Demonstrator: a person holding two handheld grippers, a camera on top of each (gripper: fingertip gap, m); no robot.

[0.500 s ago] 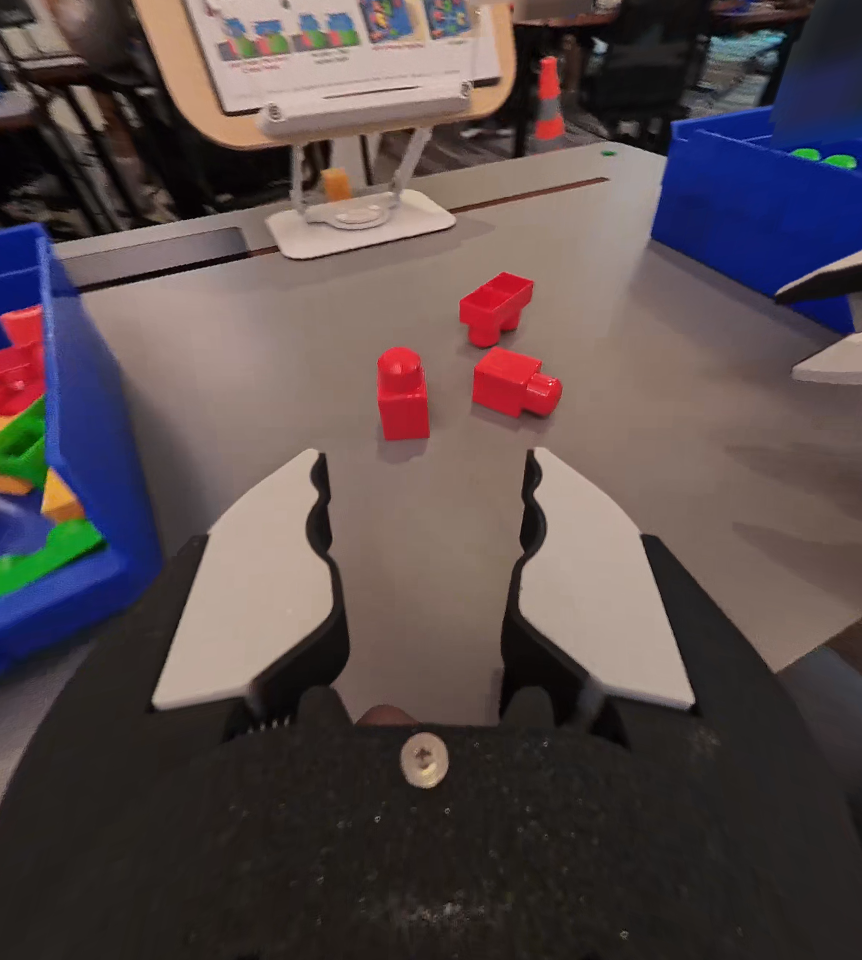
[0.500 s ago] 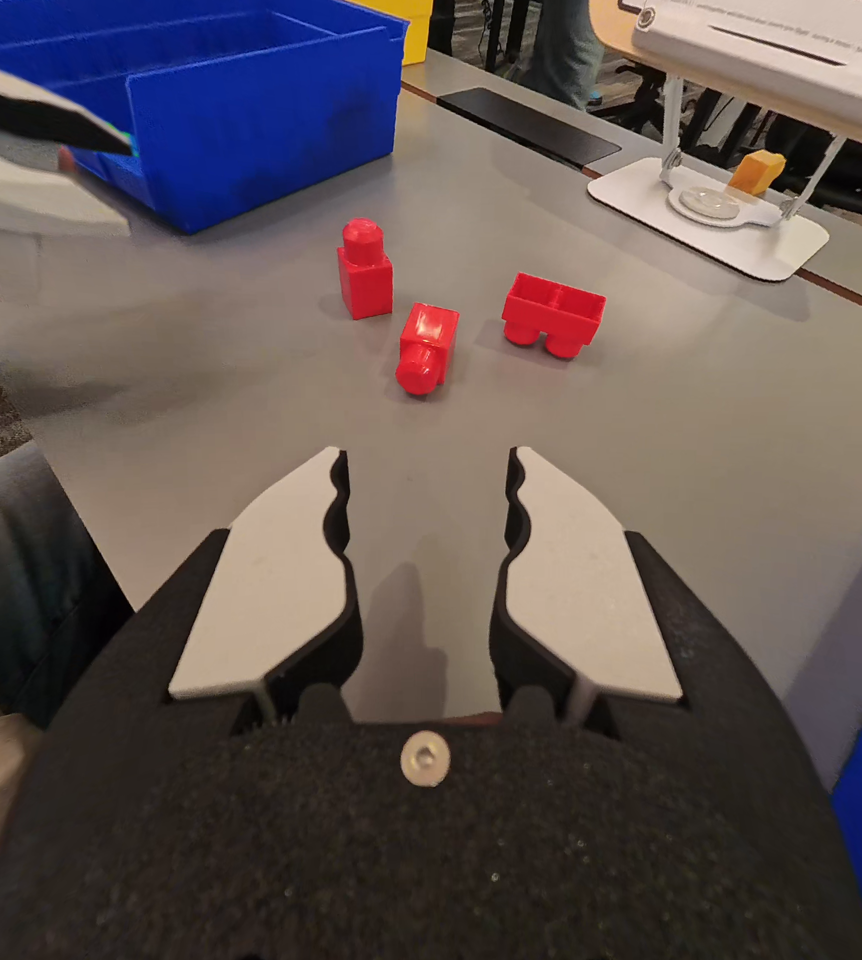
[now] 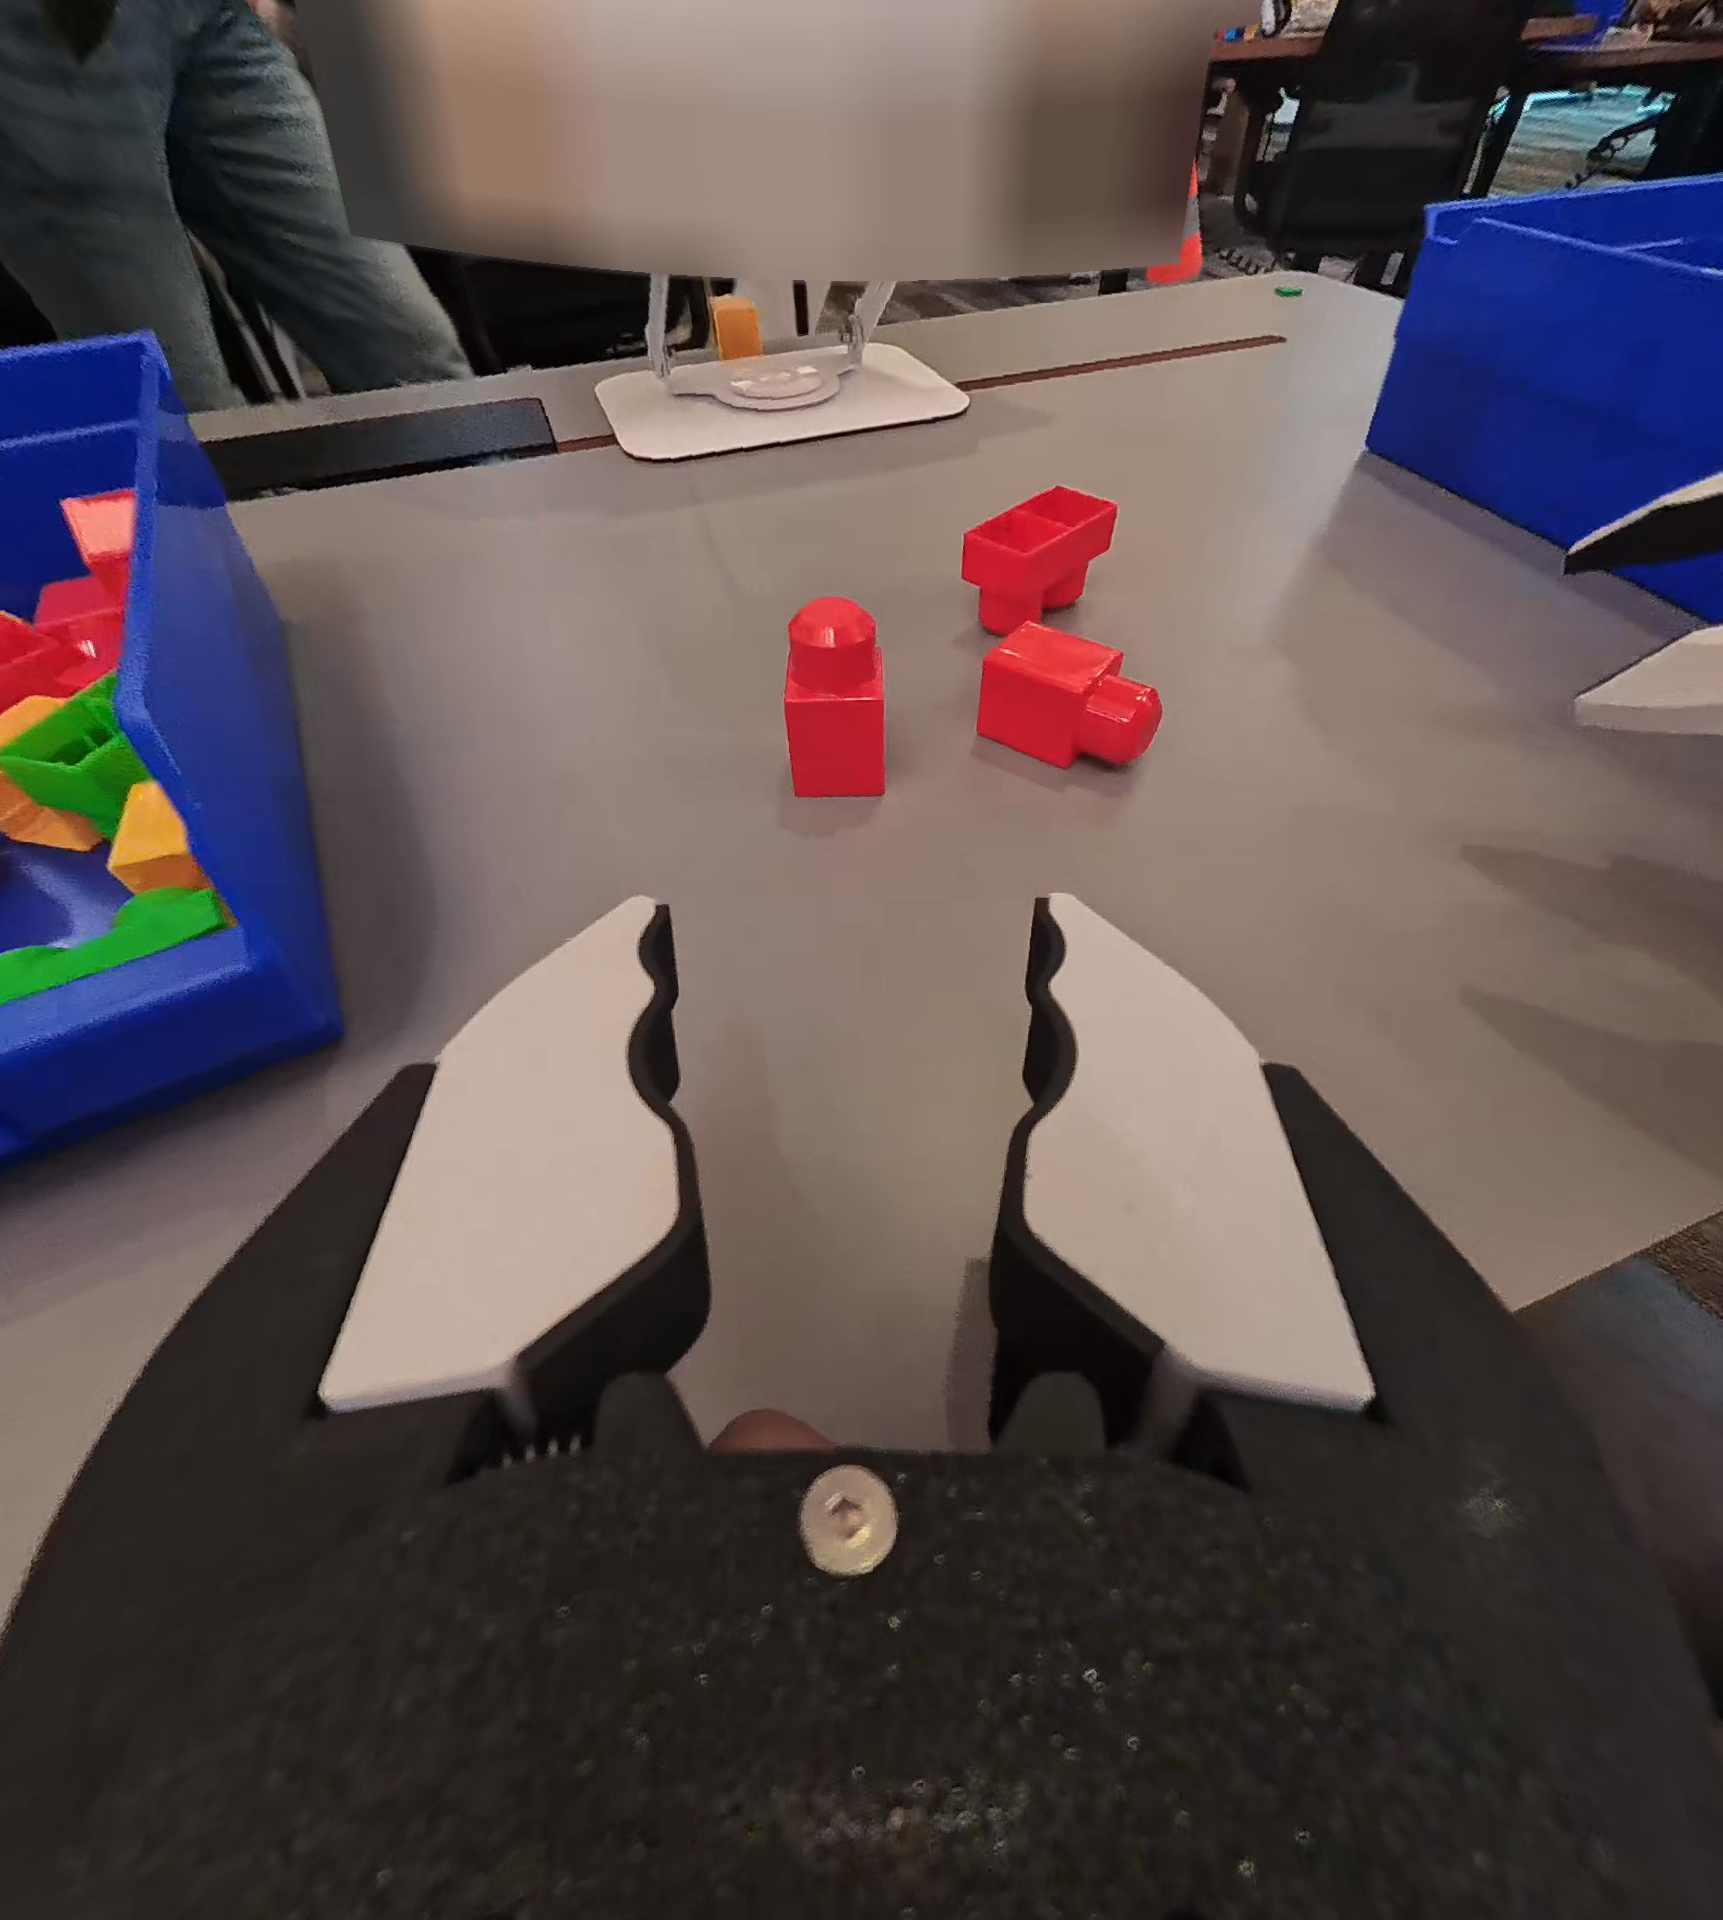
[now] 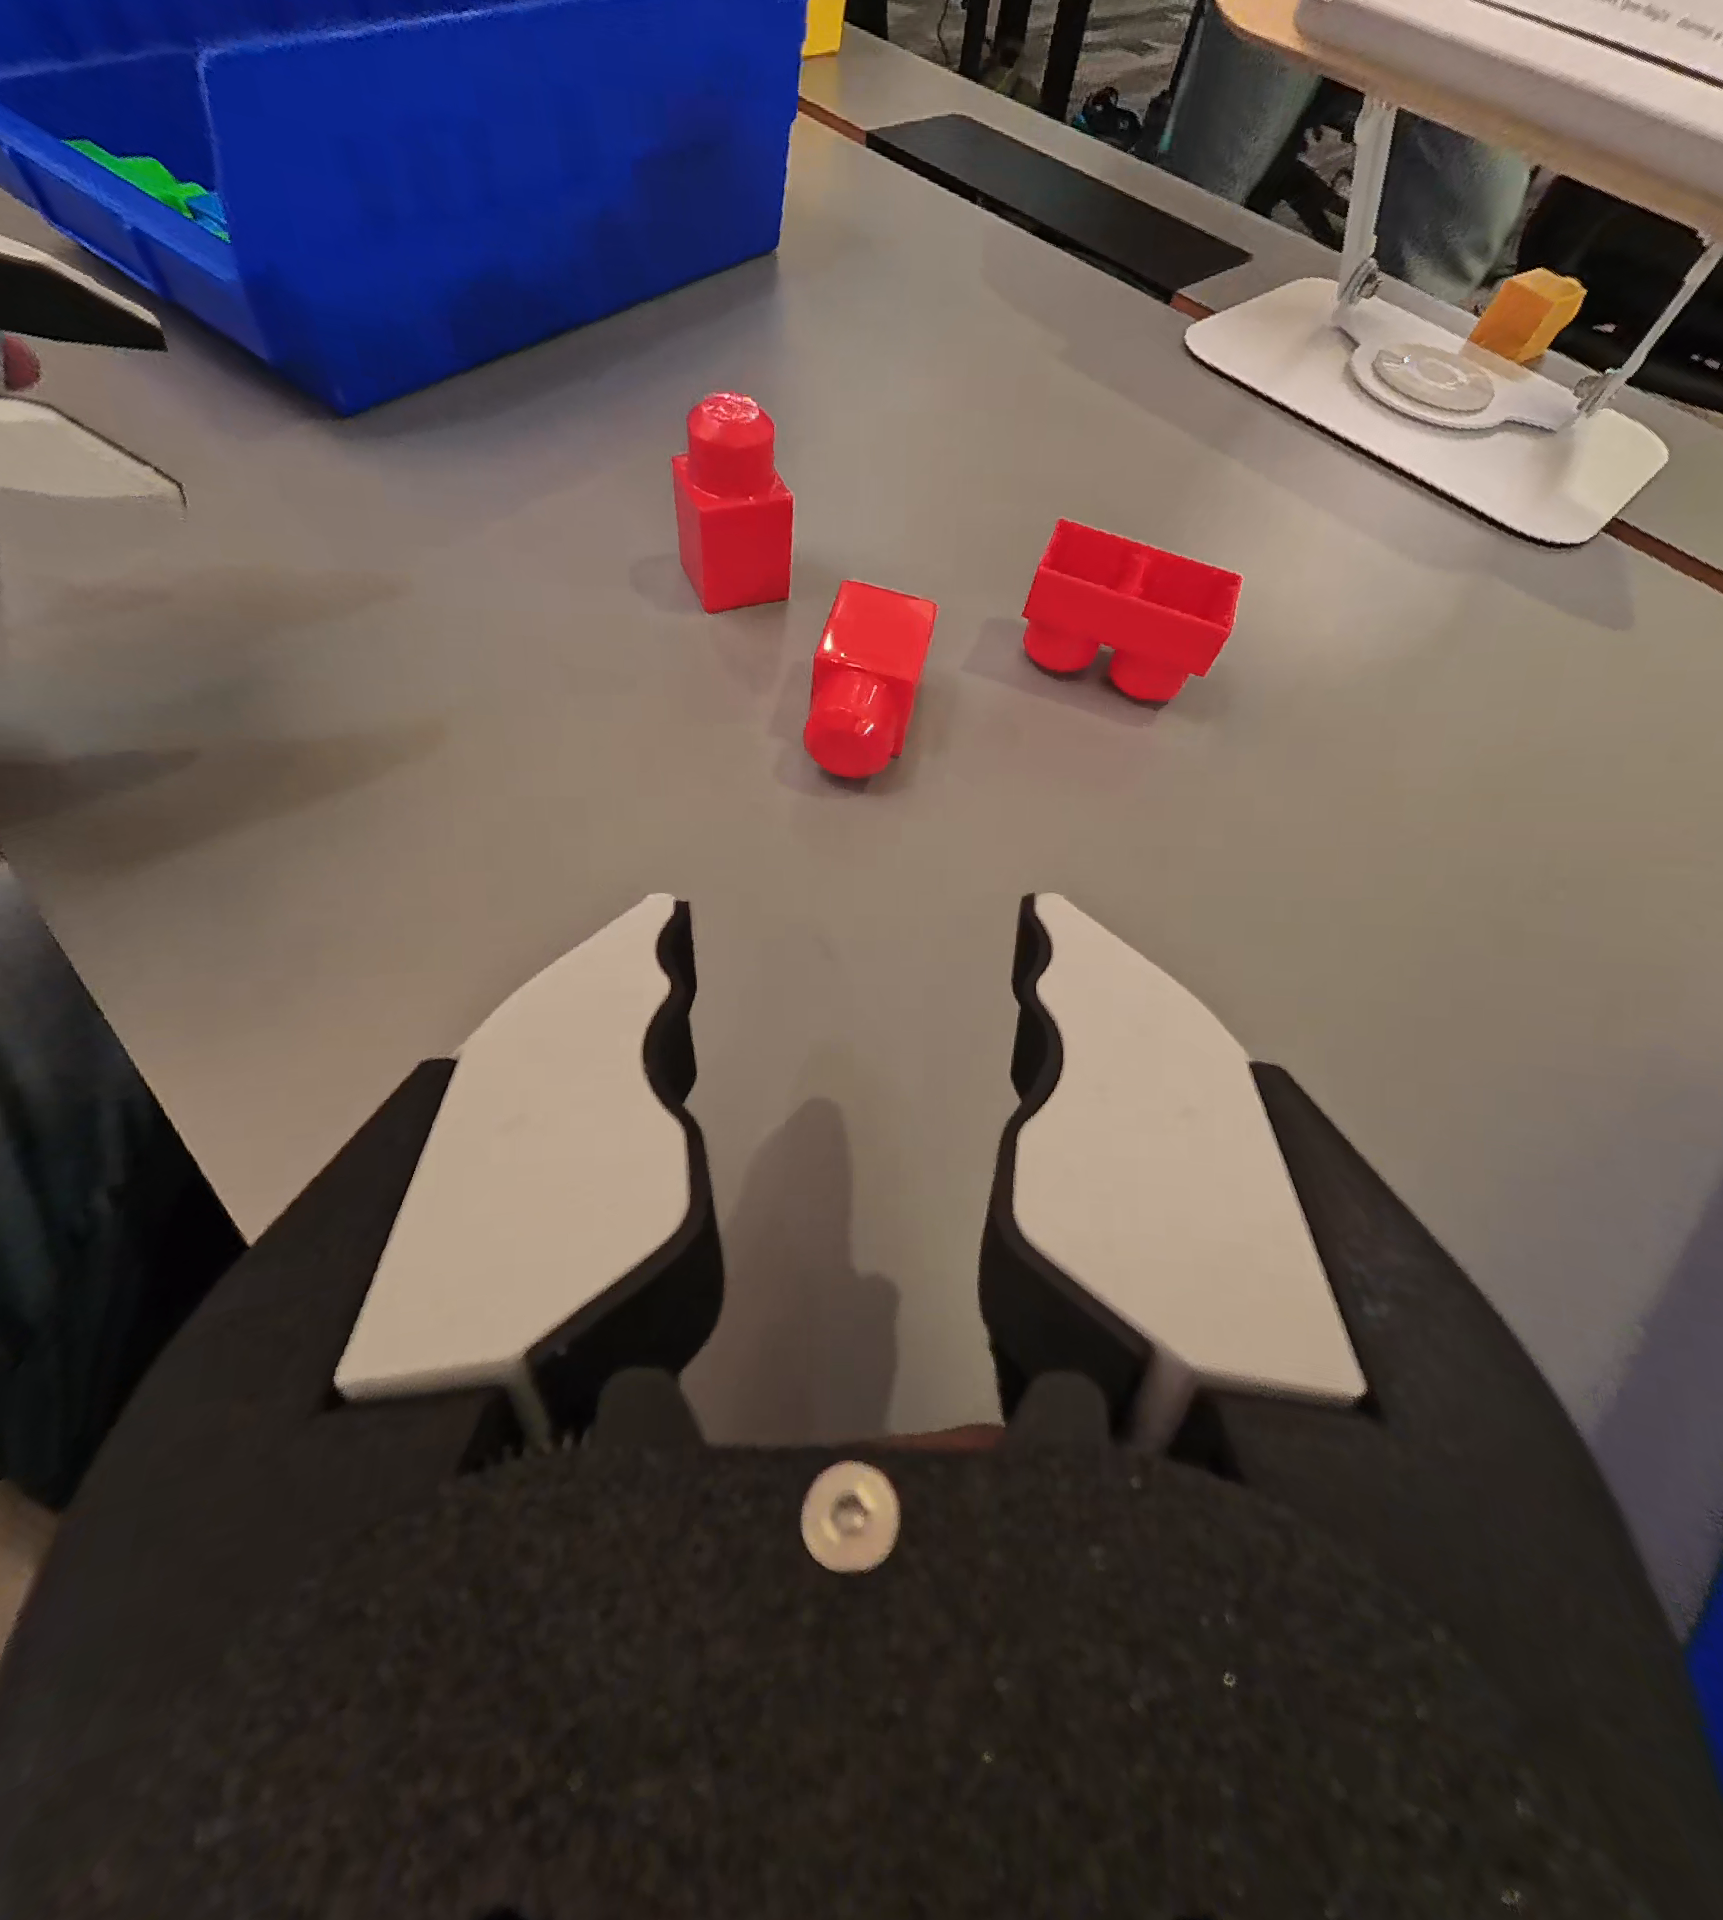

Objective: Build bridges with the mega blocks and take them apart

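With both grippers, left [image 3: 852, 914] and right [image 4: 852, 914], released and empty, three loose red blocks [image 3: 834, 698] wait mid-tabletop [image 3: 1252, 987], so building seems barely begun; next, probably righting the overturned two-stud block [image 4: 1132, 608].

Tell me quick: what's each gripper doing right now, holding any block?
Left gripper: open, empty, short of the red blocks.
Right gripper: open, empty.
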